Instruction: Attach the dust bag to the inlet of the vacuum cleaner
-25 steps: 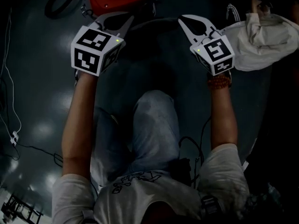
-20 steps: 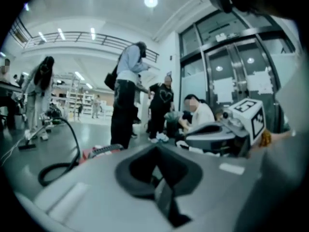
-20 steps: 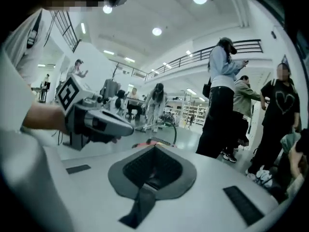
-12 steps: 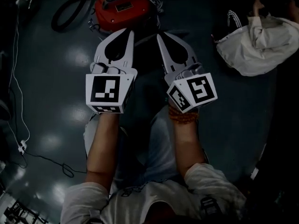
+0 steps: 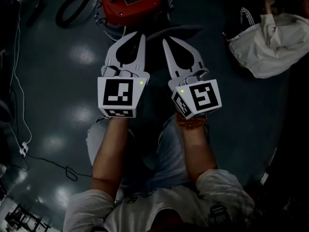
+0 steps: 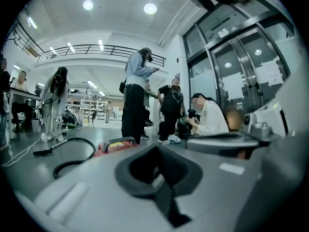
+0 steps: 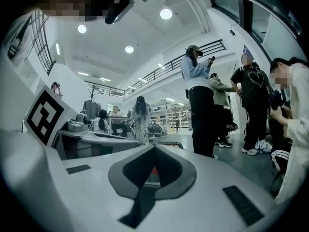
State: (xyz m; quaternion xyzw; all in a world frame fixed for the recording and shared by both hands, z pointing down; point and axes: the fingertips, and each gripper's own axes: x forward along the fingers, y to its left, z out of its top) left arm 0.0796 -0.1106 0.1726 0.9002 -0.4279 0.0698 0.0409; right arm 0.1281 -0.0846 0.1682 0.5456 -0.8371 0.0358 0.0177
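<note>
The red vacuum cleaner (image 5: 130, 4) sits on the floor at twelve o'clock, just ahead of the left gripper (image 5: 139, 36). The white cloth bag (image 5: 270, 47), likely the dust bag, lies at two o'clock, well apart from the right gripper (image 5: 166, 42), the nearer one. Both grippers' jaws are closed together on nothing.

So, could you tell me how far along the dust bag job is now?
Nothing looks done: the red vacuum cleaner sits ahead, and a white cloth bag, possibly the dust bag, lies apart from it to the right. Nothing is in hand: the left gripper and right gripper are both shut and empty. Fetching the bag and fitting it to the vacuum cleaner are left.
</note>
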